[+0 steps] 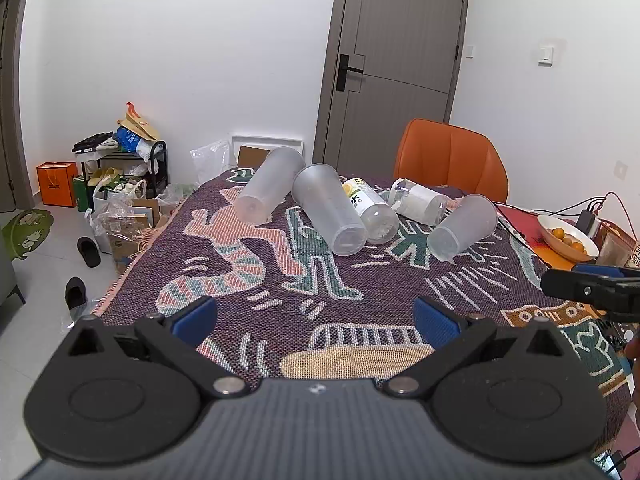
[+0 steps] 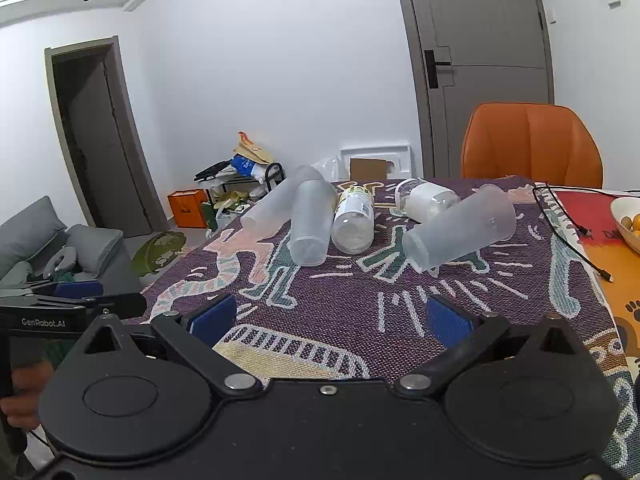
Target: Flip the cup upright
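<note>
Both claws gaped empty — the right claw (image 2: 328,316) faced a toppled frosted cup (image 2: 460,228) just ahead (light, slick, squashable); best pinched mid-wall, gently.

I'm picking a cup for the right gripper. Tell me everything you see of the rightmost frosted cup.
The rightmost cup is frosted, translucent plastic, tapered, and looks empty. It lies on its side on the patterned cloth, narrow base toward the cameras, wide mouth pointing away to the right. Only the cloth touches it; the jar behind lies close, contact unclear. Neither gripper is near it.
</note>
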### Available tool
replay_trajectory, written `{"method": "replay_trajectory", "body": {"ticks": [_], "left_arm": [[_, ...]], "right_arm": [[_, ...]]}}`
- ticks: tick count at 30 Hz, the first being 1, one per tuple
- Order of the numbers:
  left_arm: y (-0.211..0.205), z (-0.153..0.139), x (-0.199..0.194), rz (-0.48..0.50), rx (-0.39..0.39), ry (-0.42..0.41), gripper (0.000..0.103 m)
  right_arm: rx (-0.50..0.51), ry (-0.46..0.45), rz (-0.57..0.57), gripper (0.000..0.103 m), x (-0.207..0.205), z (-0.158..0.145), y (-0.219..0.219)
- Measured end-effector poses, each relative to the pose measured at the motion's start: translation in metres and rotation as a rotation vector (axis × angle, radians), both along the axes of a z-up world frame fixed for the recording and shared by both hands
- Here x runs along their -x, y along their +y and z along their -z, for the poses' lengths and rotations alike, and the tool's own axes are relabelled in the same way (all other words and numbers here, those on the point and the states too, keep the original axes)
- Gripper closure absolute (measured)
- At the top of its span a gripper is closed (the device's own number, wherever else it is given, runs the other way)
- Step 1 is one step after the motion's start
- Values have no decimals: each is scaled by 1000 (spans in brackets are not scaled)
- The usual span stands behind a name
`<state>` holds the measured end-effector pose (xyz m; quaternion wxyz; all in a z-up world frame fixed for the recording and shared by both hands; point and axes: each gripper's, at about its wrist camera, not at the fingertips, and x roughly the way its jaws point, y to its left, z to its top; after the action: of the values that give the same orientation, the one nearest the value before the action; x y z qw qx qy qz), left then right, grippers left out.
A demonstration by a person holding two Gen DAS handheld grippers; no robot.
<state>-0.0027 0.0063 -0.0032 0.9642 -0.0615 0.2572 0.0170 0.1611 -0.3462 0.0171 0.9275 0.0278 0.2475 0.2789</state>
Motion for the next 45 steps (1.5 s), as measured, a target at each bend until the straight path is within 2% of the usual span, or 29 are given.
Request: {"method": "replay_trajectory", "body": {"ticks": [31, 38, 45], "left_arm": [[-4, -2, 1, 15, -5, -28, 0], [-3, 0, -10, 17, -5, -44, 0], [-1, 2, -29, 5, 14, -62, 0]], "right_arm": [[21, 18, 42, 0, -10, 5, -2], [25, 29, 48, 0, -21, 10, -4], [-18, 24, 77, 0, -40, 15, -10]]}}
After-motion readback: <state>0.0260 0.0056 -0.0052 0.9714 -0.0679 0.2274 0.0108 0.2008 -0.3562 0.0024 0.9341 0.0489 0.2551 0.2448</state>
